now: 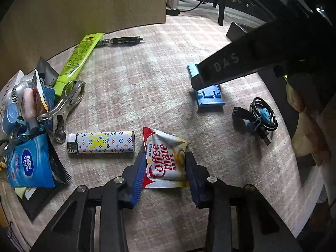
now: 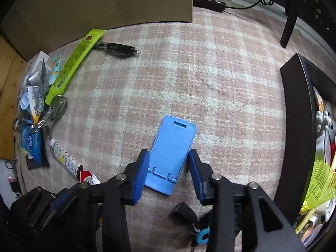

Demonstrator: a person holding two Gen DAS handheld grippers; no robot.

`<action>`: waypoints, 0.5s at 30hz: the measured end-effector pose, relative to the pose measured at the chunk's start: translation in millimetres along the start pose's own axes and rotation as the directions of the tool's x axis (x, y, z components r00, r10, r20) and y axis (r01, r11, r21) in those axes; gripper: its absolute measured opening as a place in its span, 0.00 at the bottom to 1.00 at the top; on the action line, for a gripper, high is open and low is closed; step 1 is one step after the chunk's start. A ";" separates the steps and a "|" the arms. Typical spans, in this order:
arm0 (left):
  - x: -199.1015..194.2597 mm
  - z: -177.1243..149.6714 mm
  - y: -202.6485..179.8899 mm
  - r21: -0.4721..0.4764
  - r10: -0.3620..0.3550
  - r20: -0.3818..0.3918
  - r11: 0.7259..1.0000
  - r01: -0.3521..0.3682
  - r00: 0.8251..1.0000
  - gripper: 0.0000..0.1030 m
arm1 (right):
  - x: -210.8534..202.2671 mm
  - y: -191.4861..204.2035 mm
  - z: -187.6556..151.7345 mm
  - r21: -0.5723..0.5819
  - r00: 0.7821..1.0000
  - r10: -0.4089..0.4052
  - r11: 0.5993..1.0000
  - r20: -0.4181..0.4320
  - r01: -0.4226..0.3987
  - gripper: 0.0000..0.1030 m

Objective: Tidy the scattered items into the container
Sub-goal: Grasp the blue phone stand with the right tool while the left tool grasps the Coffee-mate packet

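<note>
In the left wrist view my left gripper (image 1: pixel 166 159) has its blue pads on both sides of a Coffee mate sachet (image 1: pixel 164 157), closed against it on the checked cloth. In the right wrist view my right gripper (image 2: pixel 168 161) is open, its pads astride the lower end of a flat blue phone stand (image 2: pixel 171 149), a small gap on each side. The stand also shows in the left wrist view (image 1: pixel 208 96), partly under the right gripper's black body (image 1: pixel 241 63). The black container (image 2: pixel 294 126), holding several items, stands at the right edge.
A patterned lighter (image 1: pixel 100 142), a metal clip (image 1: pixel 63 103), a green tube (image 1: pixel 77 58), a black pen (image 1: pixel 121 41) and a coiled black cable (image 1: pixel 260 117) lie on the cloth. A pile of packets (image 1: pixel 27 126) sits at the left. A cardboard wall (image 1: pixel 84 4) stands behind.
</note>
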State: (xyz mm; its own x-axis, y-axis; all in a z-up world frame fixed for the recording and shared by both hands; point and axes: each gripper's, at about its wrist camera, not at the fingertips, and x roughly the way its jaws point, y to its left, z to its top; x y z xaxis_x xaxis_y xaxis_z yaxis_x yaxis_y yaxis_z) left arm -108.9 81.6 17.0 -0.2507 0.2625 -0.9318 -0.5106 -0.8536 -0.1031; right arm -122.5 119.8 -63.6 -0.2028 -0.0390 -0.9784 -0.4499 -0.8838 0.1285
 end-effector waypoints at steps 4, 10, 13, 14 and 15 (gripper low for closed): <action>-2.1 -0.7 3.7 -0.038 -0.018 -0.001 0.999 0.018 1.000 0.32 | -2.4 -12.5 -2.3 0.014 1.000 0.020 1.000 -0.010 -0.019 0.23; -7.5 -5.8 17.3 -0.065 -0.015 -0.002 0.998 0.015 1.000 0.32 | 2.0 -50.4 23.5 0.099 0.995 0.078 0.992 -0.058 -0.072 0.50; -9.3 -7.5 19.4 -0.068 -0.015 0.001 0.998 0.015 1.000 0.31 | 4.8 -39.5 30.6 0.064 0.998 0.018 0.998 -0.055 -0.014 0.52; -10.2 -9.1 19.4 -0.070 -0.015 0.004 0.997 0.015 1.000 0.31 | 5.4 -34.1 31.1 0.033 0.999 -0.015 0.999 -0.048 0.017 0.53; -11.3 -10.9 19.7 -0.073 -0.016 0.007 0.997 0.017 1.000 0.31 | 6.6 -27.8 31.1 -0.005 0.998 -0.050 0.999 -0.045 0.050 0.53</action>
State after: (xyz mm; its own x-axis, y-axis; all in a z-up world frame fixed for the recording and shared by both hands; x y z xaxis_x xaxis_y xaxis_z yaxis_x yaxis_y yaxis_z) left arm -107.1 56.9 21.7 -0.2480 0.2796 -0.9275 -0.4535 -0.8796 -0.1438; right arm -138.4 158.6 -68.7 -0.1408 -0.0151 -0.9899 -0.4549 -0.8871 0.0782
